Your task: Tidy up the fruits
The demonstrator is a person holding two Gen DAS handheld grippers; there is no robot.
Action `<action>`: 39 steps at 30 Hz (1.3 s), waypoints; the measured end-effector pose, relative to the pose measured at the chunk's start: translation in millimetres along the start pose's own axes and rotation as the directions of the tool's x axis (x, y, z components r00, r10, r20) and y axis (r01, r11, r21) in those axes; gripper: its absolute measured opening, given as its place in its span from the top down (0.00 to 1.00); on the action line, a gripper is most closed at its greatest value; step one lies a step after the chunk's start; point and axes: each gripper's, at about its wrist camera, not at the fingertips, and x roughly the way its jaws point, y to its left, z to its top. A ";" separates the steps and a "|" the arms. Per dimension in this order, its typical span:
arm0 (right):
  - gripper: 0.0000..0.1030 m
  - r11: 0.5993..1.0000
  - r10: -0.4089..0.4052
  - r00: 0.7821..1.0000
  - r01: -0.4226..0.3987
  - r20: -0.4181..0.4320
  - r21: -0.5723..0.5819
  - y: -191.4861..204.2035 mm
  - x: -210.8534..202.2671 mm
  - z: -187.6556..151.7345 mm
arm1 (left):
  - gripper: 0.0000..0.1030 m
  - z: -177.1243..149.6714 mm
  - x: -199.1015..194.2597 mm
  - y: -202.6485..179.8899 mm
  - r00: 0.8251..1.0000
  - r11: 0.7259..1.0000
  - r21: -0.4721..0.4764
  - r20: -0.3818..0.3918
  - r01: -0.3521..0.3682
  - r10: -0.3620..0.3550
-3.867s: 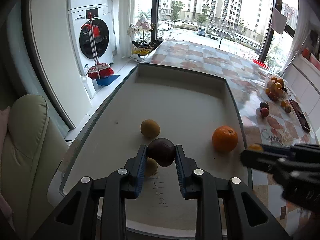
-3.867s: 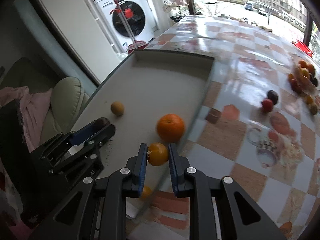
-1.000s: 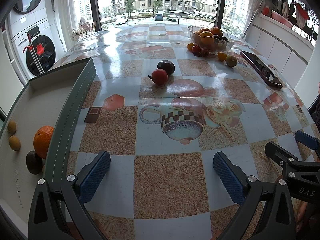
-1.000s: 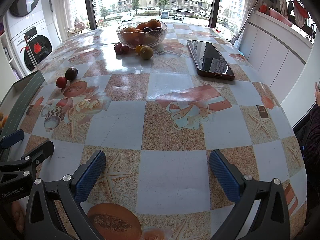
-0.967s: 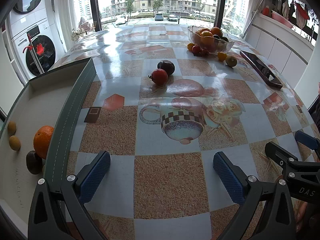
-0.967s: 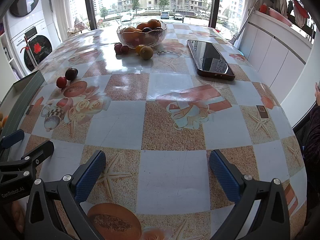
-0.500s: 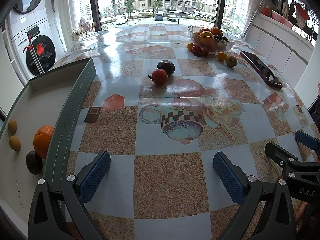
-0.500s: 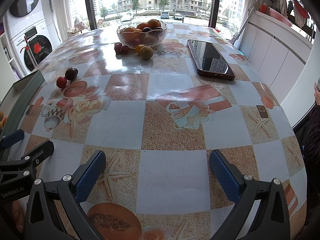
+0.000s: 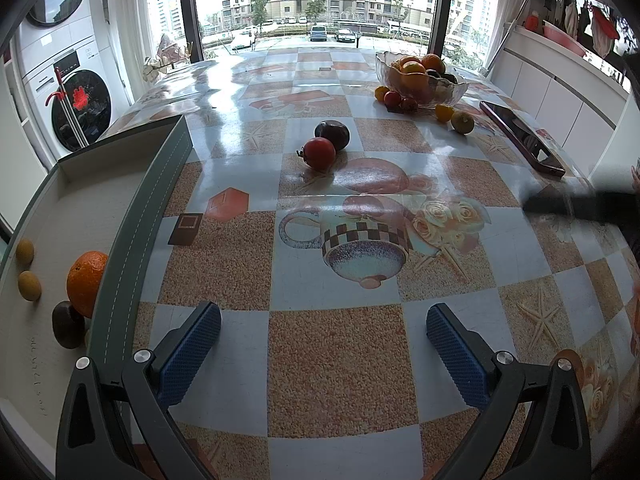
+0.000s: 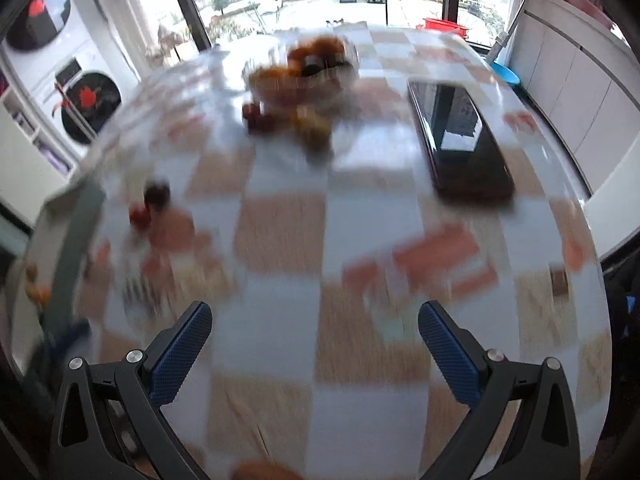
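Left gripper (image 9: 322,338) is wide open w/ nothing between its blue pads, low over the patterned desk (image 9: 340,360). Right gripper (image 10: 316,342) is spread wide too, nothing held; its view is badly motion-blurred.

Left view, fruit sits in 3 groups:
- Tray (image 9: 132,232) at the desk's left edge holds an orange (image 9: 85,282) against the tray's near wall, a dark round fruit (image 9: 67,324) just below it & touching or almost touching, plus two small yellow-brown fruits (image 9: 29,286) further left, apart from each other
- Mid-desk: a red tomato (image 9: 319,153) w/ a dark plum (image 9: 332,135) right behind it, the two touching or nearly so
- Far side: a glass bowl (image 9: 422,80) piled w/ oranges & darker fruit; loose pieces sit around its base, incl. small red ones (image 9: 393,98) on the left, a small orange one (image 9: 444,113) & a greenish-yellow one (image 9: 463,122) in front to the right

A dark phone (image 9: 522,138) lies flat on the desk right of the bowl. A dark blurred shape (image 9: 580,204) reaches in from the right edge of the left view; can't tell what it is.

Right view shows the same phone (image 10: 460,140) sharp enough, bowl (image 10: 304,68) & loose fruit only as smears; the tomato/plum pair (image 10: 150,204) shows as a red & dark blur near the tray wall (image 10: 68,248). A washing machine (image 9: 76,108) stands past the tray on the left
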 end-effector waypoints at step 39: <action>0.73 0.962 0.098 0.966 -0.153 0.238 0.224 -53.6 -4.1 -60.4 | 0.02 34.5 14.1 -3.1 0.998 0.997 -0.068 -0.050 -0.030 0.027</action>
